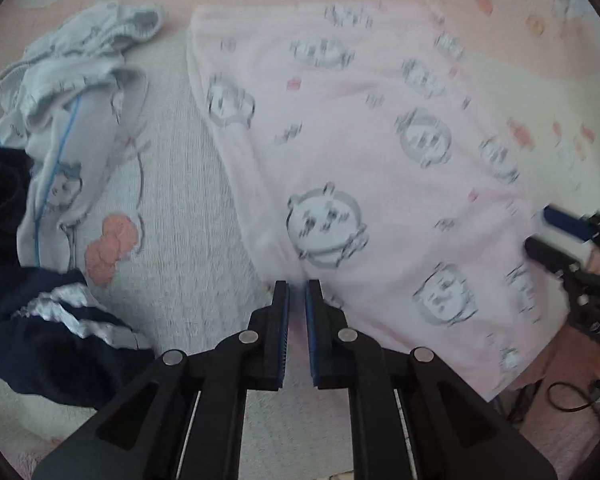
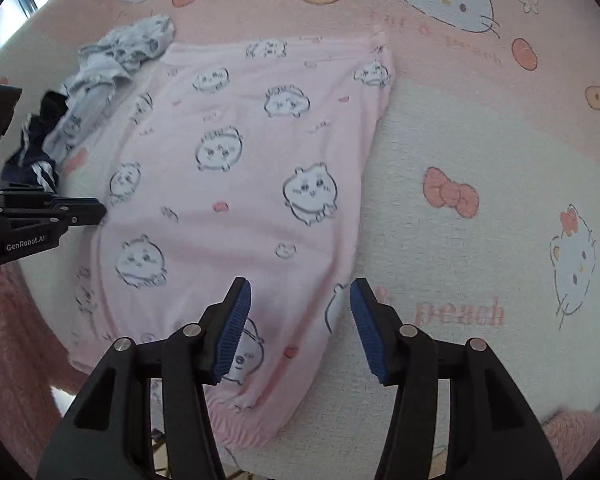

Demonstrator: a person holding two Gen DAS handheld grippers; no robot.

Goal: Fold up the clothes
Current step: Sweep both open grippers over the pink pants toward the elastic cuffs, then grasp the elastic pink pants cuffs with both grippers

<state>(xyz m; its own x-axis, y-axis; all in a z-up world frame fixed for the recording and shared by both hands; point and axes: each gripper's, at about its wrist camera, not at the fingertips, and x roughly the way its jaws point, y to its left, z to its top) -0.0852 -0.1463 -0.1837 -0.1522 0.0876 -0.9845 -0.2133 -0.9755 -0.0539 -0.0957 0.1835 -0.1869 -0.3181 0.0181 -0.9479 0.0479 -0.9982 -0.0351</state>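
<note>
A pink garment [image 1: 360,140] [image 2: 240,180] printed with white cartoon animals lies spread flat on the bed, its gathered hem toward me in the right wrist view. My left gripper [image 1: 298,286] [image 2: 80,210] points down at the garment's near left edge. Its jaws stand a narrow slit apart, and no cloth shows between the pads. My right gripper [image 2: 300,292] [image 1: 548,236] hovers over the garment's near right edge, open wide. The pink cloth lies below the gap and is not pinched.
A crumpled pale grey-blue garment [image 1: 72,92] [image 2: 112,60] and a navy one with white stripes [image 1: 40,320] [image 2: 36,164] lie left of the pink one. The cat-print bedsheet [image 2: 480,140] stretches to the right. The bed's edge, pink floor and cables [image 1: 560,396] are nearest me.
</note>
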